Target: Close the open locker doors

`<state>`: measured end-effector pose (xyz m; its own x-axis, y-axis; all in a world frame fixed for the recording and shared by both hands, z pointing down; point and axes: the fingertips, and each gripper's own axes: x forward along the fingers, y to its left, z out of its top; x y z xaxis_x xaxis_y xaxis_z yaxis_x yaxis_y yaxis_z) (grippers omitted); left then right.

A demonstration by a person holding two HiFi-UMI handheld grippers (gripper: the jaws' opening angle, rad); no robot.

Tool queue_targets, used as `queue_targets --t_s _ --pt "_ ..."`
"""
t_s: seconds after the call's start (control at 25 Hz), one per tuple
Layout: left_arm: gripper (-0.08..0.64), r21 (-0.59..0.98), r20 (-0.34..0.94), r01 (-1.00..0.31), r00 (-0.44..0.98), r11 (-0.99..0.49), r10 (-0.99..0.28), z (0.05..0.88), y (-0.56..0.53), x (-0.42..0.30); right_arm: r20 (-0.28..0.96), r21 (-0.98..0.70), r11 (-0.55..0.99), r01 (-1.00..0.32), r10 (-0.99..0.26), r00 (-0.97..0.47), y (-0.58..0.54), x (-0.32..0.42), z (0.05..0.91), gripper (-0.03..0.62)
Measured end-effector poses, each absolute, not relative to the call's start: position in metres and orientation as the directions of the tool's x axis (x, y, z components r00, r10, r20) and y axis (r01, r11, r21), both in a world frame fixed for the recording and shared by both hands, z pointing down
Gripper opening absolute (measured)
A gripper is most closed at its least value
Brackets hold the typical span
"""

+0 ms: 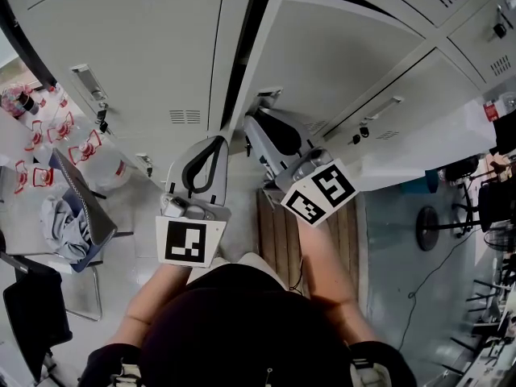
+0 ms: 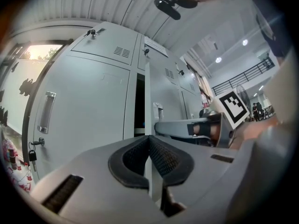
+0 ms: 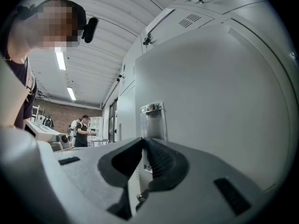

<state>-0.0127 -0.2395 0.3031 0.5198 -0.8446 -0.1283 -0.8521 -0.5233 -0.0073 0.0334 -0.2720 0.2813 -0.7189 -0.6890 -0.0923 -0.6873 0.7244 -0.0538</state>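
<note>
One locker door stands open; it swings out toward the person, and a dark gap shows between its free edge and the closed door next to it; the other doors in view look shut

The right gripper is out in front of the open door, pointing at the door's front side, just under its little handle; in the right gripper view the handle sits right past the tips; its jaws look pulled in with the tips meeting, and it holds nothing; I cannot tell if it is touching the door

The left gripper is just beside it, near the dark gap; its jaws are together too, and there is nothing in them; in the left gripper view the thin edge of the door lines up straight ahead of the tips

I think the step now is getting ready to push this door shut; it is not shut yet; the next move likely needs a flat, slow push on the door's front, near the handle, until the dark gap is gone; the left gripper should stay out of that gap, or the door may pinch it
</note>
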Motion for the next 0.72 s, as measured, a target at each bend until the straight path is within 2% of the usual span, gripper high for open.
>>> queue_targets --t_s 0.72 --pt "0.000 -0.005 -0.110 -0.853 0.519 -0.522 -0.848 0.310 -0.262 -0.021 -0.099 -0.066 0.699 -0.712 -0.714 -0.693 -0.301 0.028 0.281 0.032"
